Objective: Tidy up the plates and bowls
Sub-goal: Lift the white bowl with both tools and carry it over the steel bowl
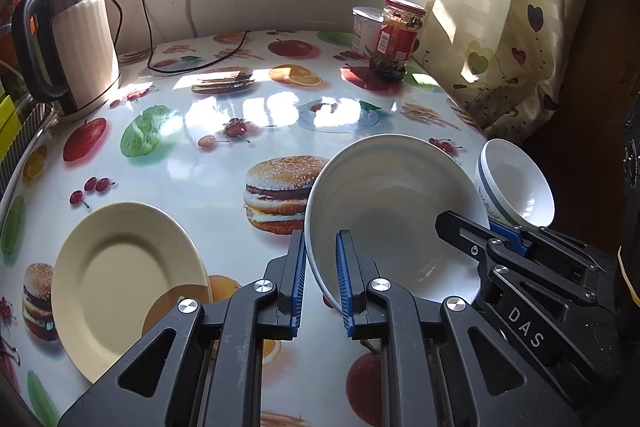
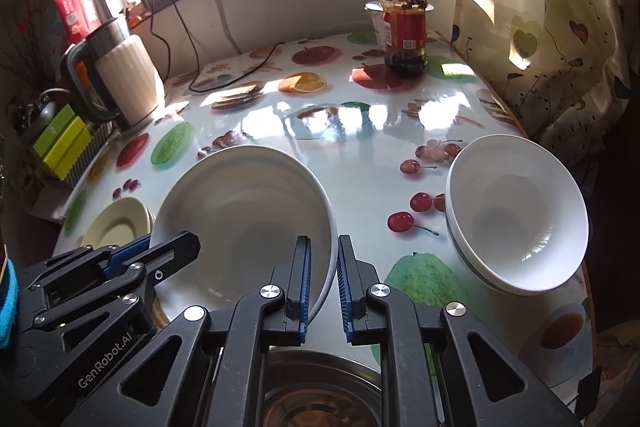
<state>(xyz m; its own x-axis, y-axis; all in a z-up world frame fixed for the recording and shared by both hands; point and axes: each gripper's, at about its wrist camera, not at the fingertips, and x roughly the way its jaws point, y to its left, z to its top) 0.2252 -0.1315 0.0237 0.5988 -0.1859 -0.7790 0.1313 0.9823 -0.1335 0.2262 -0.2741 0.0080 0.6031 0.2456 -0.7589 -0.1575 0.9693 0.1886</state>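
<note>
Both my grippers — left gripper (image 1: pixel 320 277), right gripper (image 2: pixel 324 281) — clenched on opposite rims of the big bowl (image 1: pixel 394 211). Lift level, then nest near the small bowls (image 2: pixel 516 211) at the table's (image 1: pixel 224 131) right edge.

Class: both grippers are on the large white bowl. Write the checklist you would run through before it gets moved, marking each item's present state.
1. Left gripper clamped on the large white bowl's rim: ok.
2. Right gripper clamped on the opposite rim: ok.
3. Bowl empty: ok.
4. Small white stacked bowls stand apart from it: ok.
5. Cream round plate untouched: ok.
6. Bowl lifted off the fruit-print table: cannot tell.
</note>
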